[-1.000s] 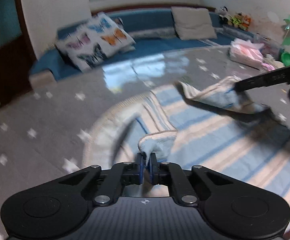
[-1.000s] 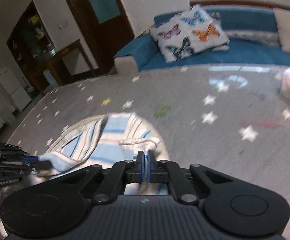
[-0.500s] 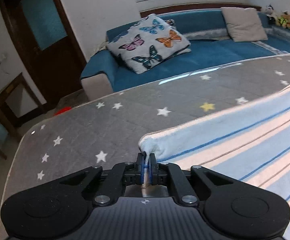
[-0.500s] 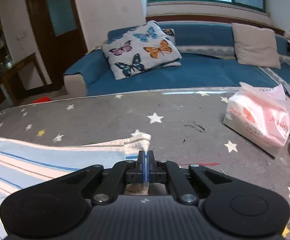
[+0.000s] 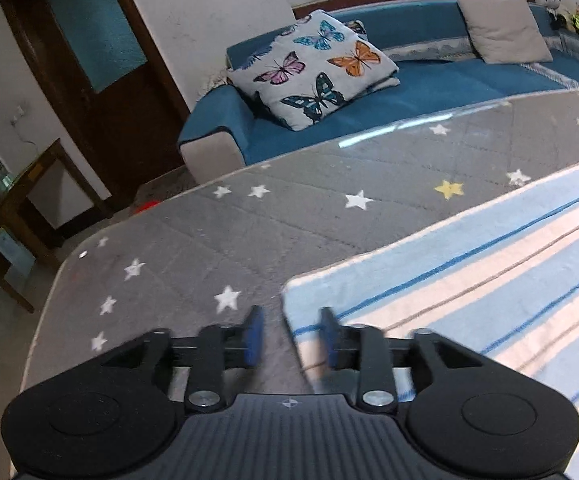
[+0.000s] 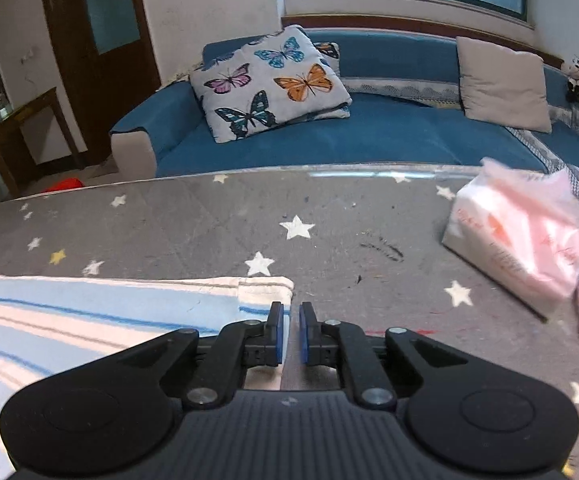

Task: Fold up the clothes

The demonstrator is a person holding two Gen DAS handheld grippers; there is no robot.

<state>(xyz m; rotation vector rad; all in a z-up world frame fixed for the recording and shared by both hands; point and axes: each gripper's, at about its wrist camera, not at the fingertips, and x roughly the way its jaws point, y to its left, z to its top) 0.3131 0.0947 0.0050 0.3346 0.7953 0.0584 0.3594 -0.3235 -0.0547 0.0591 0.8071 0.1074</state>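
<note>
Striped cloth [image 5: 469, 280] lies flat on bench [image 5: 249, 232]. Left tool [image 5: 289, 334] just opened, cloth corner loose between jaws. Right tool [image 6: 290, 326] just parted a little, at cloth's right edge. Tissue pack [image 6: 521, 240] to the right, rest of bench free.

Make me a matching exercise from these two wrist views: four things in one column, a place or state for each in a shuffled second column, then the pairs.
Column one:
1. striped cloth
2. butterfly cushion
3. pink plastic packet
4. left hand-held gripper

Column two:
A. on the blue sofa
B. spread flat on the grey star-patterned table cover
C. jaws apart, just opened, cloth corner between them unpinched
D. near the table's far right corner in the right wrist view

Pairs: 1-B, 2-A, 3-D, 4-C
</note>
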